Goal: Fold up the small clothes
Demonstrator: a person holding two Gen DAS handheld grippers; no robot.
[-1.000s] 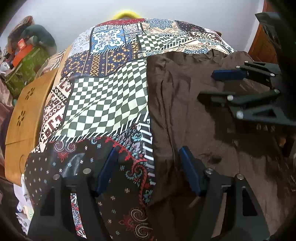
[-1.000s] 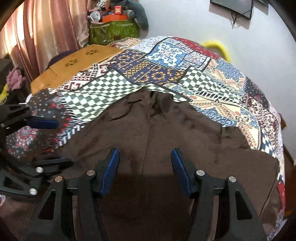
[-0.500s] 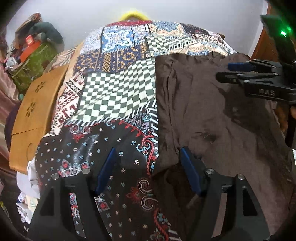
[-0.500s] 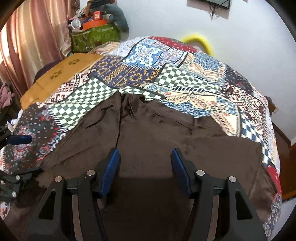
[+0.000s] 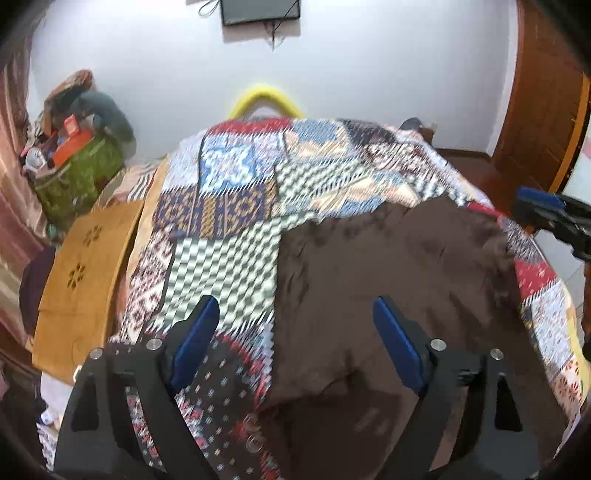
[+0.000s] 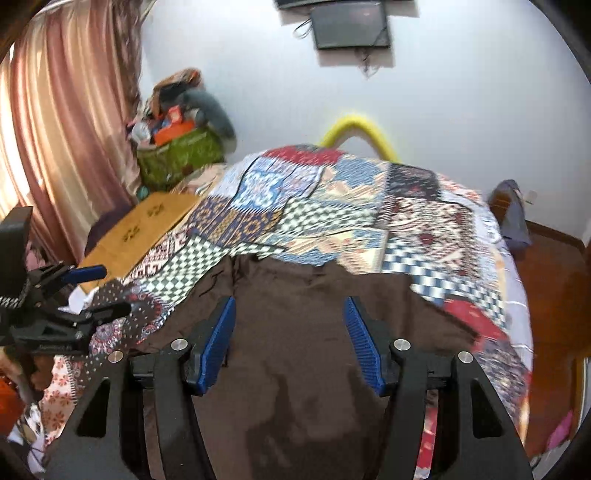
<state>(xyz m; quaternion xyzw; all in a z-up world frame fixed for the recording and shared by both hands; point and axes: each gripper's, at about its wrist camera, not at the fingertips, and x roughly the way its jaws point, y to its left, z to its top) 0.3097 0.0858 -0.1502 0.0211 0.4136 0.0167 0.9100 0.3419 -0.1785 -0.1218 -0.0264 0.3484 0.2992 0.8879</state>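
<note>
— On the bed (image 6: pixel 424 206), under its patchwork cover, what had changed in the last second?

— Both tools had lifted away from the brown garment (image 5: pixel 388 280). A second before, each camera sat low over the cloth; by this moment the far wall and a dark screen (image 6: pixel 351 27) had come into both views, and the garment lay well below. The left gripper (image 5: pixel 295 343) had just been opening, its blue fingers (image 5: pixel 195 339) wider apart than a moment earlier, with nothing between them but a view of cloth and cover beneath.

— And the right one?

— The right gripper (image 6: pixel 290 343) hung above the middle of the garment, fingers (image 6: pixel 214 343) apart and empty, much as they had been. Seen from the left camera it had moved from over the cloth out to the right edge of the frame.

— Where was the garment?

— Spread flat on the near half of the bed, its left edge along the checked patches, touched by neither tool. Motion blur smeared both pictures, so whether a fold had already been laid in it could not be told with certainty; it looked like a single broad sheet.

— What did that mean for the folding?

— Probably a release and step back after smoothing: the cloth appeared laid out, and the next fold seemed not yet begun.
</note>
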